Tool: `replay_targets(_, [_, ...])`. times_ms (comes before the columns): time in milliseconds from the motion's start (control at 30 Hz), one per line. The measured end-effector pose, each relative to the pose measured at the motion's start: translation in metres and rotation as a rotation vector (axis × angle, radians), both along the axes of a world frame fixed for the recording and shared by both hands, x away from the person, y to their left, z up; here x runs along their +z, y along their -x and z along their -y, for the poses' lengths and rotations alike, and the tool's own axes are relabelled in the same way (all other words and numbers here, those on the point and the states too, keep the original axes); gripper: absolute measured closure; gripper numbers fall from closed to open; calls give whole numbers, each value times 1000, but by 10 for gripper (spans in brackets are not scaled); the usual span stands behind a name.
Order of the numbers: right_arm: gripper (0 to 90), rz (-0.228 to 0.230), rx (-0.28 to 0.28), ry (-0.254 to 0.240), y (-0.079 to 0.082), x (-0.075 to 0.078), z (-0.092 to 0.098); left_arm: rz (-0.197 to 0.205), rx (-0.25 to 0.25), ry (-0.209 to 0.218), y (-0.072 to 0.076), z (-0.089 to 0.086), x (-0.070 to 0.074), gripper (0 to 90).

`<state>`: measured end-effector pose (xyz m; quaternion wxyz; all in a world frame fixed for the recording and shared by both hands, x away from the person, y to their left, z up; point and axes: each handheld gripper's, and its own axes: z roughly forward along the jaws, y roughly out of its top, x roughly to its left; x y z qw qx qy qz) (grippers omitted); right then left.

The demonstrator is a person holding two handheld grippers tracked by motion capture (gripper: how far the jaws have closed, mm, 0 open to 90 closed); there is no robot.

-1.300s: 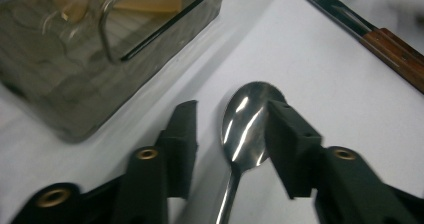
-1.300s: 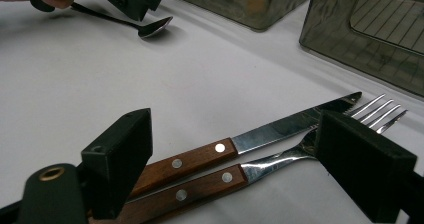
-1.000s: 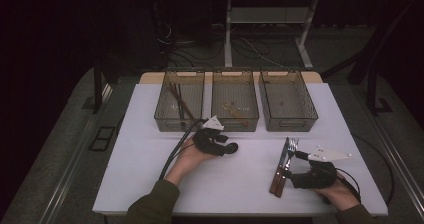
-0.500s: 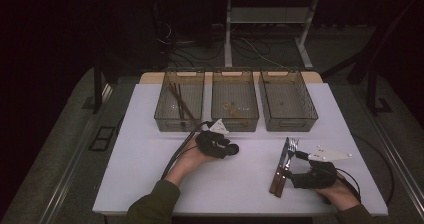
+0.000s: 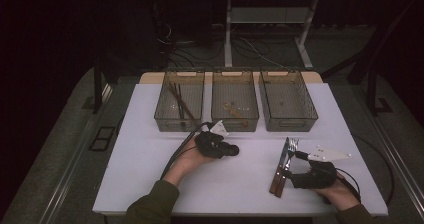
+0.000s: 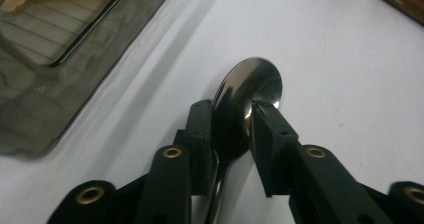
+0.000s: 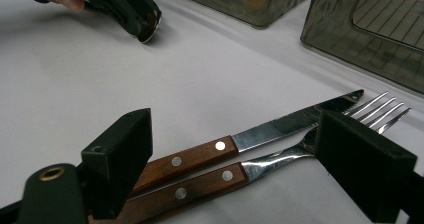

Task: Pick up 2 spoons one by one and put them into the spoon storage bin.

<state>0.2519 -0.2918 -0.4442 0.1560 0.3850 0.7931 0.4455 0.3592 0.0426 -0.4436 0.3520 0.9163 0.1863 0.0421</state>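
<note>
I take the middle bin (image 5: pixel 235 102) as my reference and work left to right.

Left of it, the left bin (image 5: pixel 180 101) holds thin dark sticks, probably chopsticks; the middle bin itself holds a small brownish utensil that I cannot identify. This suggests cutlery is being sorted by type, one kind per bin.

Just in front of the middle bin, on the white table (image 5: pixel 150 184), my left gripper (image 6: pixel 232 129) has its jaws drawn in on a metal spoon (image 6: pixel 250 91). They have just been closing, and the pads now stand against both sides of the bowl where it meets the neck. I judge this the narrowest firm point, so the spoon should not pivot when lifted. The spoon lies on the table. The left gripper view gives the pad contact; the high view gives the gripper body (image 5: pixel 217 146) and its position near the bins.

To the front right of the middle bin, my right gripper (image 7: pixel 235 159) holds its jaws wide, straddling a wooden-handled knife (image 7: pixel 260 134) and fork (image 7: pixel 280 156) lying side by side; neither pad touches them. I judge it parked there, ready for the next pick.

Right of the middle bin, the right bin (image 5: pixel 287 101) looks nearly empty from the high view.
</note>
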Motion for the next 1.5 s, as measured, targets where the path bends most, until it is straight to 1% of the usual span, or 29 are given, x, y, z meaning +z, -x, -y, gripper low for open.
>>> replay_targets(200, [151, 4, 1, 1, 0, 0, 1, 10, -4, -7, 3, -1, 2, 754])
replay_targets(233, [151, 4, 1, 1, 0, 0, 1, 11, -9, -10, 3, -2, 3, 766])
replay_targets(300, [151, 3, 0, 1, 0, 0, 1, 8, -9, 2, 4, -2, 4, 800])
replay_targets(400, [151, 3, 0, 1, 0, 0, 1, 6, -29, -1, 5, -4, 7, 847])
replay_targets(533, [151, 2, -1, 3, 0, 0, 0, -7, -40, 3, 6, -5, 8, 870])
replay_targets(567, [151, 4, -1, 3, 0, 0, 0, -15, -36, 13, 6, -5, 8, 875])
replay_targets(700, [151, 3, -1, 7, 0, 0, 0, -42, -39, 35, 5, -8, 7, 888])
replay_targets(733, [151, 3, 0, 7, 0, 0, 0, -59, -30, 41, 5, -8, 7, 889])
replay_targets(800, [151, 6, -1, 7, 0, 0, 0, -74, -29, 49, 2, -10, 6, 889])
replay_targets(833, [151, 5, 0, 7, 0, 0, 0, -85, -17, 54, 2, -10, 6, 889])
replay_targets(867, [151, 6, 0, 6, 0, 1, 0, -89, -14, 55, 2, -10, 6, 889])
replay_targets(900, [151, 8, -2, 4, 0, 0, 0, -89, -19, 43, 2, -11, 7, 890])
replay_targets(967, [151, 9, -4, 4, 0, 1, 1, -102, 6, 54, 2, -10, 7, 890])
replay_targets(1133, [152, 8, 2, 10, 0, 1, 1, -87, 55, 34, 1, -11, 10, 890])
replay_targets(1200, [151, 9, 6, 9, 0, 1, 0, -86, 79, 47, 0, -12, 11, 890])
replay_targets(1233, [151, 8, 6, 7, 0, 1, 0, -80, 79, 46, -1, -13, 13, 890])
replay_targets(1267, [151, 7, 5, 7, 0, 1, 0, -79, 91, 55, -1, -13, 14, 890])
replay_targets(1300, [151, 6, 6, 8, 0, 1, 0, -75, 89, 60, -2, -14, 15, 890])
replay_targets(1333, [151, 5, 6, 7, 0, 1, 0, -75, 99, 75, -1, -14, 16, 890])
replay_targets(1433, [151, 8, 4, 12, 0, 1, 0, -71, 107, 92, -3, -16, 20, 890])
replay_targets(1500, [151, 4, 6, 14, -1, 0, 0, -66, 116, 94, -5, -16, 22, 890])
